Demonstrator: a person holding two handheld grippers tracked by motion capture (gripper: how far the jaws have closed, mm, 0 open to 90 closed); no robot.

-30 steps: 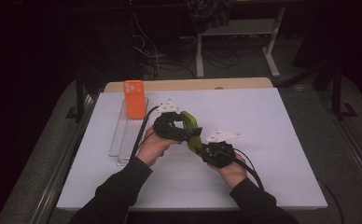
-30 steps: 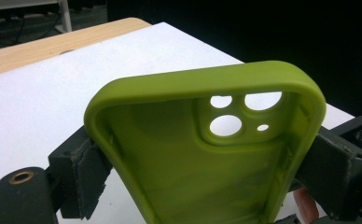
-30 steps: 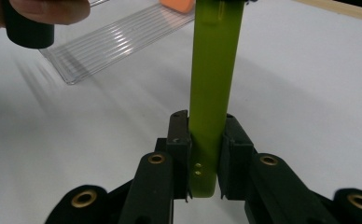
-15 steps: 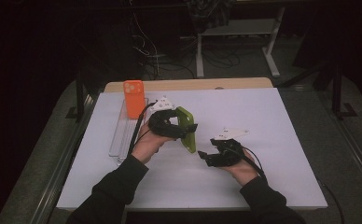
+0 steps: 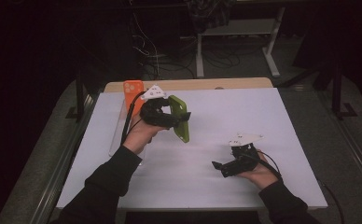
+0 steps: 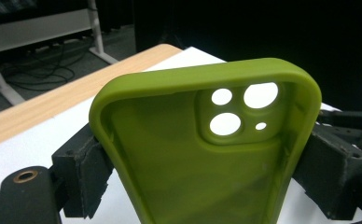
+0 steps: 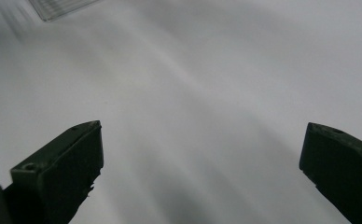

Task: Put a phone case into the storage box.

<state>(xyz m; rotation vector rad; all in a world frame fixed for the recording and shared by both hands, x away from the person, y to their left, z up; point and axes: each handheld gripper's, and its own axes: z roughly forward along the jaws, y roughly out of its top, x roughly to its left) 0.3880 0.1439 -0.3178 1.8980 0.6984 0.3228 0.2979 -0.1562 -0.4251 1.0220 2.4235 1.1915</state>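
Gripping 1 green phone case [image 6: 202, 163], the left tool [image 5: 163, 116]; right tool [image 5: 226, 167] spread, empty; 1 orange case [image 5: 133, 89] behind.

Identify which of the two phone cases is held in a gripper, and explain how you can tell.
The green phone case: the left gripper has its jaws shut on its sides, above the table. The orange phone case stands apart at the clear rack, untouched.
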